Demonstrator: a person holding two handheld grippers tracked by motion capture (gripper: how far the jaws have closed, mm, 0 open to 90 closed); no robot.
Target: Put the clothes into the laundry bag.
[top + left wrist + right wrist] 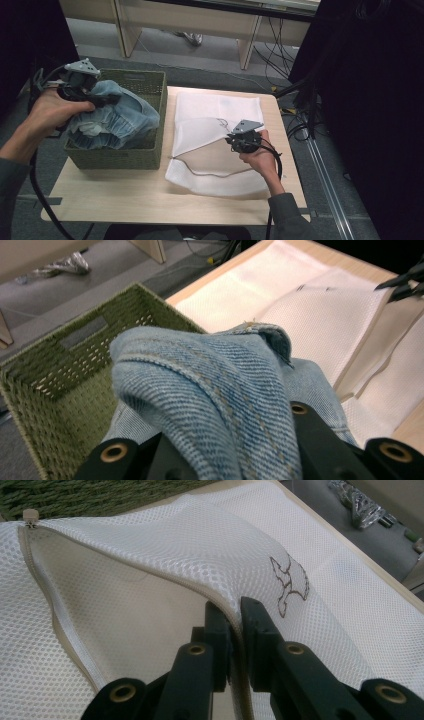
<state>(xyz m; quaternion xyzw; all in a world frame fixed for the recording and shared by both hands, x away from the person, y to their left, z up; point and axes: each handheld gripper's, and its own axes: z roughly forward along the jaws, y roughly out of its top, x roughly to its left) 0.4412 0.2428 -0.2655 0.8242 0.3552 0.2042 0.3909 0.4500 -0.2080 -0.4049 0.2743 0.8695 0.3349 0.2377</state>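
Note:
A light blue denim garment (pixel 117 117) (pixel 220 390) bulges out of a green woven basket (pixel 145 155) (pixel 60 385) at the table's left. My left gripper (pixel 102 99) (pixel 235 440) is shut on a fold of the denim above the basket. A white mesh laundry bag (pixel 210 145) (pixel 165 545) lies flat to the right of the basket, its zipper open. My right gripper (pixel 231 139) (pixel 232 630) is shut on the upper edge of the bag's opening and holds that flap raised off the lower layer. The right gripper's tips (pixel 400 282) reach the far right of the left gripper view.
The basket and bag take up most of the light wooden table (pixel 125 195). Black cables (pixel 280 55) hang at the back right by a dark curtain. Wooden furniture legs (pixel 247 45) stand on the grey floor beyond the table.

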